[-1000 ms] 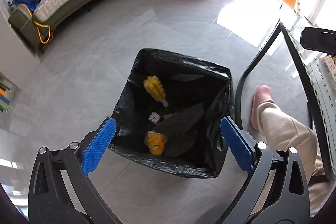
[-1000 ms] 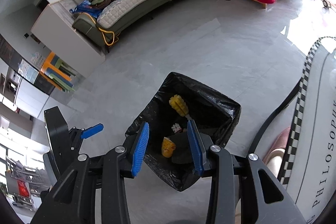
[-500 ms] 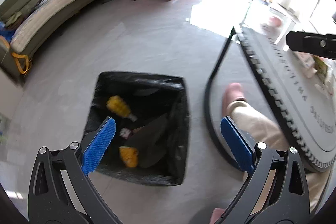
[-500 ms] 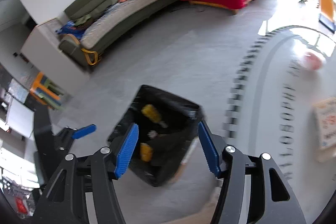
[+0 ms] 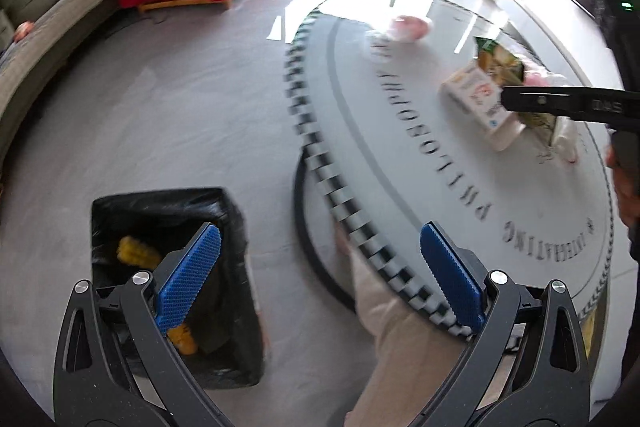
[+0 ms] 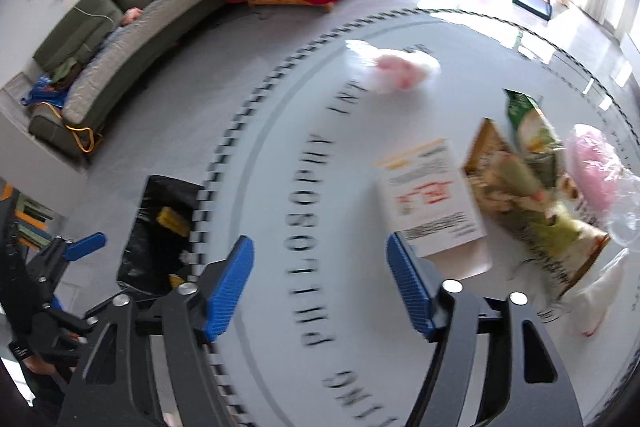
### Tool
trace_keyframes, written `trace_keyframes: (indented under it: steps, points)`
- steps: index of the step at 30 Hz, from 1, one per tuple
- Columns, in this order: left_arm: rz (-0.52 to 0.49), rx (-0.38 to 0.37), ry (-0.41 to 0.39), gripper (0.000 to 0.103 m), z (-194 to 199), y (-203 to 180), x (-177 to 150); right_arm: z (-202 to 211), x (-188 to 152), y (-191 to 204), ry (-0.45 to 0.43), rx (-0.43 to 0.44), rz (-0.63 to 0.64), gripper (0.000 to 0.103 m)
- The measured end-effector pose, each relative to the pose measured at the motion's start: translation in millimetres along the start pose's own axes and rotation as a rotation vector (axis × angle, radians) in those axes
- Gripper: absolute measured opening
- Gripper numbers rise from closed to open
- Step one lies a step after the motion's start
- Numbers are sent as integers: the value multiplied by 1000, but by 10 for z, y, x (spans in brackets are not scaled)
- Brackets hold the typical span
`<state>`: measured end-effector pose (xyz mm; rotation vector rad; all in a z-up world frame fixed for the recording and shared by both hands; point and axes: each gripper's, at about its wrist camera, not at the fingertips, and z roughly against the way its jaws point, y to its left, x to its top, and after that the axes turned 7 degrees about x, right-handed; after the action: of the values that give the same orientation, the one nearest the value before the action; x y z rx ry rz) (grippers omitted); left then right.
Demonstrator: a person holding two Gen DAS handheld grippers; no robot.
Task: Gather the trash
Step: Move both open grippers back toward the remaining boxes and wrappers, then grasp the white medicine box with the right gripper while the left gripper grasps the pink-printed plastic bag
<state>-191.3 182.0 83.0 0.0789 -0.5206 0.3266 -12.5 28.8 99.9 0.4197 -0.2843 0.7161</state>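
Bare stretch of round table (image 6: 280,163) ahead of the right gripper (image 6: 320,287), white carton (image 6: 432,195), snack bags (image 6: 532,187) and crumpled plastic (image 6: 396,71) crowding the far right, open floor (image 5: 160,115) beside the bin (image 5: 168,211).

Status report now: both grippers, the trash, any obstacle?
Left gripper open, empty. Right gripper jaws just opening, empty. White carton and snack bags on table. Nothing blocking.

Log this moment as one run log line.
left gripper: open, empty | right gripper: jaws just opening, empty, over table | nearest trash: white carton | bin: on floor
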Motion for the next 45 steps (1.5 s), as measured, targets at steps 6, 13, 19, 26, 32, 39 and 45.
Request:
trace_keyframes:
  steps: [6, 13, 19, 26, 32, 39, 45]
  points:
    - [-31, -43, 7, 97, -122, -200, 196, -211, 115, -212, 72, -81, 50, 76]
    - [-24, -66, 33, 97, -258, -192, 266, -509, 219, -110, 138, -263, 219, 78]
    - [14, -72, 66, 97, -364, -73, 292, -786, 237, -290, 200, -322, 220, 81]
    - [19, -67, 75, 97, -399, -70, 396, -745, 254, -511, 170, -242, 139, 73]
    - [-30, -61, 59, 97, -398, -230, 606, -288, 407, -640, 77, -181, 83, 73]
    - [-154, -39, 27, 97, -524, -610, 1102, 67, 626, -891, 21, -193, 29, 73]
    - [-262, -22, 35, 97, -874, -886, 1598, 262, 678, -1188, -23, -223, -10, 73]
